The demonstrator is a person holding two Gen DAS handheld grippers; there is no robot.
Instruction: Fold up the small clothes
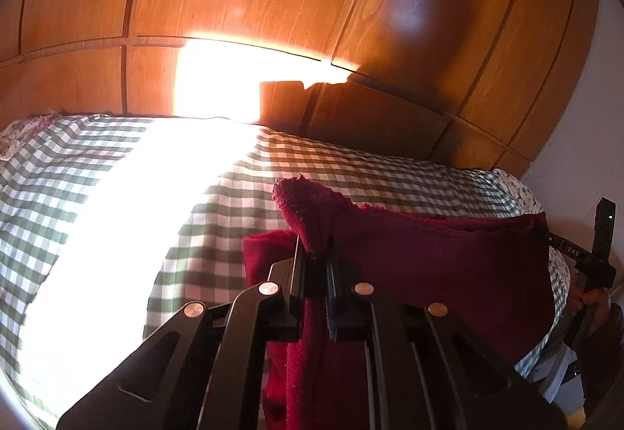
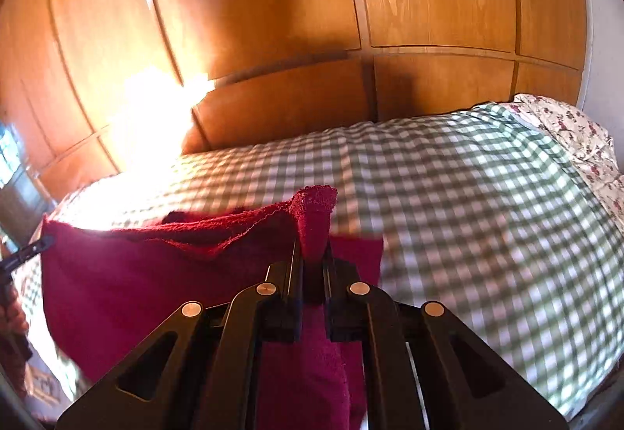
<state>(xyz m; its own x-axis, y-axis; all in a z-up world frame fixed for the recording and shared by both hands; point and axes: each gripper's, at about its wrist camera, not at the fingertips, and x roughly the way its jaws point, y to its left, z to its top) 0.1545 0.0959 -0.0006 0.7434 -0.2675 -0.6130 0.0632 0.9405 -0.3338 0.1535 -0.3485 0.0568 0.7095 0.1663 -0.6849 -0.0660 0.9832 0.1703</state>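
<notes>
Black linkage of the left gripper (image 1: 314, 254) fills the 6 o'clock part of the left wrist view, jaws clenched on a bunched corner of a dark red cloth (image 1: 429, 266). Same story in the right wrist view: right gripper (image 2: 314, 254) clamped on the other corner, red tuft poking out past the tips toward 12 o'clock. Cloth hangs stretched between the two tools, top edge sagging a bit, running toward 3 o'clock in the left view and toward 9 o'clock in the right view; lower part droops toward the camera, below the jaws. Looks raised off the bed (image 2: 468, 196), though a red flap by the left tool at 9 o'clock of the tips may be resting on the covers, can't tell. Green-and-white checked cover under it, strong sun patch at 9 to 10 o'clock in the left view, floral pillow (image 2: 577, 133) at 2 o'clock in the right view. Wooden wardrobe (image 1: 273, 20) behind, at 12 o'clock, with a shadow of a person on it. Far right of the left view shows the other tool's handle and a hand (image 1: 596, 299) on it. Progress, my read: early stage, both corners picked up, no crease visible yet. Left to do: bring the edge over, lay flat, fold again, let go.
</notes>
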